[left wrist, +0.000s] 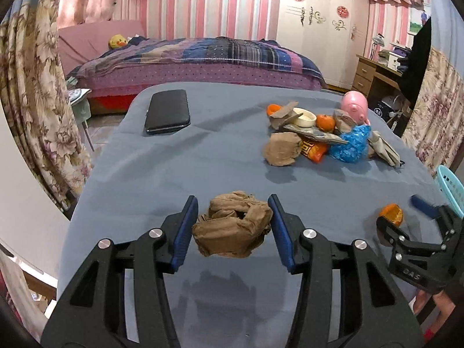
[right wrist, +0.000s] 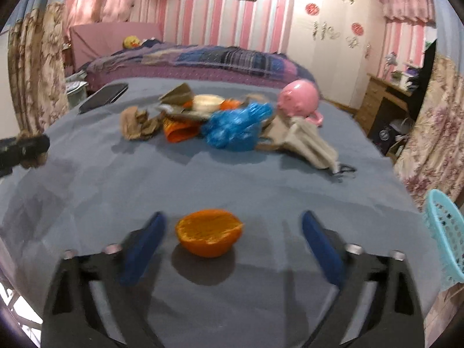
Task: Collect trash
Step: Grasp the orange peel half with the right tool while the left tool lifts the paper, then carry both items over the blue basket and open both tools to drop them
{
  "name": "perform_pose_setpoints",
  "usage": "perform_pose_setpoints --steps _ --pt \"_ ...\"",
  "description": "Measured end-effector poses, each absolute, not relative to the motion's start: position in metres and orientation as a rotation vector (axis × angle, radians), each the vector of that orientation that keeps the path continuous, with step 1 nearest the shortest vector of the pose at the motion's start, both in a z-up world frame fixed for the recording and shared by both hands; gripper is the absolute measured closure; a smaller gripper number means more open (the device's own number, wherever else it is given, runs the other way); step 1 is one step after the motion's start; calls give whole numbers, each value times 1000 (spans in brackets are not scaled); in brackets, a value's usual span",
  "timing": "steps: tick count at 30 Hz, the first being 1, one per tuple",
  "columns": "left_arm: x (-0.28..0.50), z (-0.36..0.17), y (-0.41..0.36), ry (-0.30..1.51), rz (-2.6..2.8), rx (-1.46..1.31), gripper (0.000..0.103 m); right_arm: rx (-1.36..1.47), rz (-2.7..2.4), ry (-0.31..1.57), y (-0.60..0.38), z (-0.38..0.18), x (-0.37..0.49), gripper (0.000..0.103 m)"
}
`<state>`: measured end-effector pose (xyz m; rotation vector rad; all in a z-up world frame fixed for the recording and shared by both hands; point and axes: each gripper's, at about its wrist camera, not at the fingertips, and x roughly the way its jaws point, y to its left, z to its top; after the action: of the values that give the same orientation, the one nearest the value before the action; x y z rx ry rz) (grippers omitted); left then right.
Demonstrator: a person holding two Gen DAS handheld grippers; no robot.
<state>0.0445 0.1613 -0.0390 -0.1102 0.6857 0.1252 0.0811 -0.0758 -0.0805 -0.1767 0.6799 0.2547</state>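
A crumpled brown paper wad point(left wrist: 232, 229) hangs a little above the blue-grey tablecloth point(left wrist: 174, 179), casting a shadow below it; my left gripper point(left wrist: 230, 226) is shut on it, both blue pads pressing its sides. In the right wrist view an orange peel half point(right wrist: 209, 232) lies cup-up on the cloth between the fingers of my right gripper point(right wrist: 232, 232), which is open with a gap on each side of the peel. The left wrist view shows that right gripper point(left wrist: 403, 217) around the orange peel point(left wrist: 391, 216) near the table's right edge.
A trash pile lies further back: a brown paper ball point(left wrist: 281, 152), an orange wrapper point(left wrist: 314, 150), a blue plastic bag point(left wrist: 352, 145), beige paper point(left wrist: 382, 148), a tangerine point(left wrist: 324, 122), a white bowl point(left wrist: 303, 117). Pink piggy bank point(left wrist: 353, 105) behind. Black case point(left wrist: 166, 111) back left. Teal basket point(right wrist: 446, 237) off the right edge.
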Motion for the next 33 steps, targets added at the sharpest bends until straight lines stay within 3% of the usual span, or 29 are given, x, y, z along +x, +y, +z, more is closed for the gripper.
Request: perform_pose_setpoints --steps 1,4,7,20,33 --pt "47 -39 161 690 131 -108 54 -169 272 688 -76 -82 82 48" --pt "51 -39 157 693 128 -111 54 -157 304 674 -78 -77 79 63" --pt "58 -33 145 694 129 -103 54 -150 310 644 -89 -61 79 67" --pt "89 15 20 627 -38 -75 54 -66 71 593 -264 -8 101 68" --pt "108 6 -150 629 -287 19 54 -4 -215 584 -437 -11 77 68"
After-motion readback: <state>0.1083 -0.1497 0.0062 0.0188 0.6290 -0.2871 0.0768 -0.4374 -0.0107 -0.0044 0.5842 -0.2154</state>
